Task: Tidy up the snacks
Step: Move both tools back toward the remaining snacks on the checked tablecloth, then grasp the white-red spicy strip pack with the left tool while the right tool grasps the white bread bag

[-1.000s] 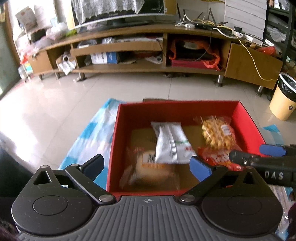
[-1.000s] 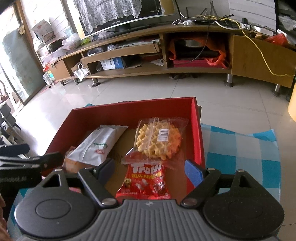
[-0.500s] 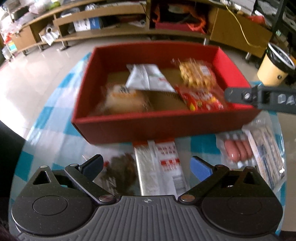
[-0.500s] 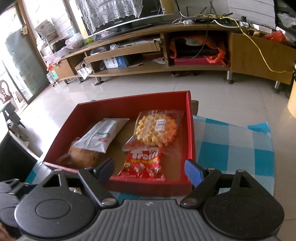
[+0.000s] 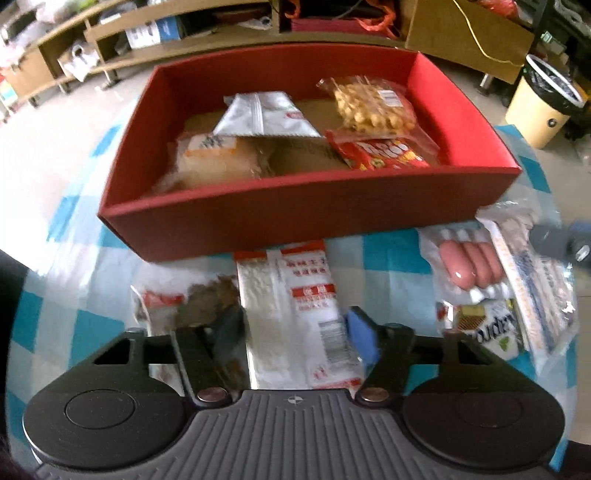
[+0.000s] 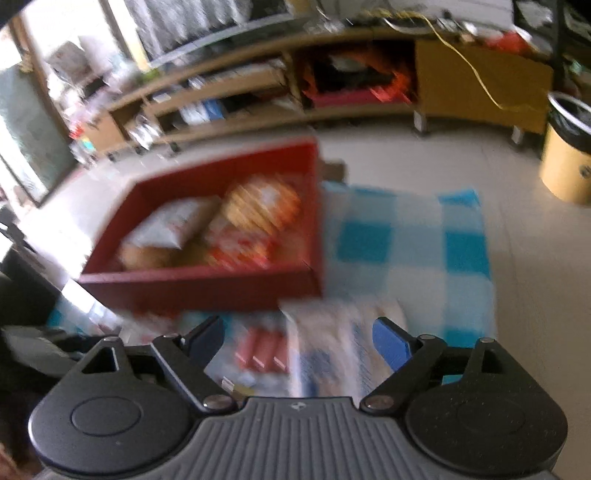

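Observation:
A red box [image 5: 295, 206] on the blue-checked cloth holds a waffle bag [image 5: 369, 103], a red gummy bag [image 5: 384, 151], a silver packet [image 5: 266, 114] and a bread pack [image 5: 214, 155]. In front of it lies a white packet with red labels [image 5: 291, 295]. My left gripper [image 5: 295, 330] points down over it with its jaws closing, and the pads meet the packet's two long edges. My right gripper [image 6: 297, 332] is open, its jaws opening, above a sausage pack [image 6: 264, 350] and a white-and-blue packet [image 6: 332, 354]. The right wrist view is blurred.
A brown snack pack [image 5: 192, 299] lies left of the white packet. A green-and-white wafer pack [image 5: 487, 328] lies below the sausage pack [image 5: 469, 262]. A yellow bin [image 5: 543, 107] and a low wooden TV unit [image 5: 236, 33] stand on the floor beyond.
My left gripper dropped from above the box to the packs in front and closed round the white packet. My right gripper drew back from the box to over the sausage pack.

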Motion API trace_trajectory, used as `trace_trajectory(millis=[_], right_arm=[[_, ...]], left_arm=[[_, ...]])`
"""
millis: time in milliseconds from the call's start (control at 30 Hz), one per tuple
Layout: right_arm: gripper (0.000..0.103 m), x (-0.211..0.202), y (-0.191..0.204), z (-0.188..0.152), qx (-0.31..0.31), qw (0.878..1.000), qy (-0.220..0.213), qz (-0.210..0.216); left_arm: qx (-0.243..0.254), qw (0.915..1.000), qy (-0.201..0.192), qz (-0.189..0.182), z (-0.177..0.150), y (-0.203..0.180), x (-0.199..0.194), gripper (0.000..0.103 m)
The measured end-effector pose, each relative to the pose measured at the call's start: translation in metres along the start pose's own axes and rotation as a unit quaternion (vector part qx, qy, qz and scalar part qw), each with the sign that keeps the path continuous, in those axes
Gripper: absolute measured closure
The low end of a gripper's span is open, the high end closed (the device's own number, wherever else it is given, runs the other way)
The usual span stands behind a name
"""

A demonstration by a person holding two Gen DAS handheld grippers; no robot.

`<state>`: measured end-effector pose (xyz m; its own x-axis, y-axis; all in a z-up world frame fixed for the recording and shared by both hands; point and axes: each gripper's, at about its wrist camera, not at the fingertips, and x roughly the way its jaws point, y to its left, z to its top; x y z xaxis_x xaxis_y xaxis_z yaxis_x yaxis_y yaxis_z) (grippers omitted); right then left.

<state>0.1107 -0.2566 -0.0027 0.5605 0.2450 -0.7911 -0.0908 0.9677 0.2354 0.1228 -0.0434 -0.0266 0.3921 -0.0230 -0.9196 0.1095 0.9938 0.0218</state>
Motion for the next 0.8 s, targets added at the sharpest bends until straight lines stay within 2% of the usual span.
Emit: trace_trajectory(millis=[167,300,400,467,633,800], right_arm=[[0.016,0.018,-0.015,-0.013,0.018,0.999,0.043,-0.016],[0.013,0.029,-0.008,-0.016,-0.008,0.999,0.049,-0.022],[0.008,0.032,-0.005,-0.016,-0.019,0.998,0.051,-0.022],[0.000,0.034,-0.002,-0.019,-0.031,0.998,0.052,-0.016],[0.000,0.032,-0.001,-0.027,-0.053,0.998,0.044,-0.009],[0.000,0.025,-0.020,-0.029,-0.029,0.998,0.029,0.041]], left_arm=[[0.001,1.0000,-0.004,-0.006,-0.010,0.002,-0.010,0.039],[-0.003,0.9999,-0.002,-0.013,-0.018,0.006,-0.013,0.039],[-0.002,0.9999,0.002,-0.017,-0.020,0.009,-0.011,0.034],[-0.003,0.9999,0.005,-0.016,-0.021,0.009,-0.009,0.024],[0.010,0.9999,0.003,-0.012,-0.022,0.004,-0.006,0.014],[0.024,0.9997,0.005,-0.006,-0.023,0.004,-0.003,0.011]])
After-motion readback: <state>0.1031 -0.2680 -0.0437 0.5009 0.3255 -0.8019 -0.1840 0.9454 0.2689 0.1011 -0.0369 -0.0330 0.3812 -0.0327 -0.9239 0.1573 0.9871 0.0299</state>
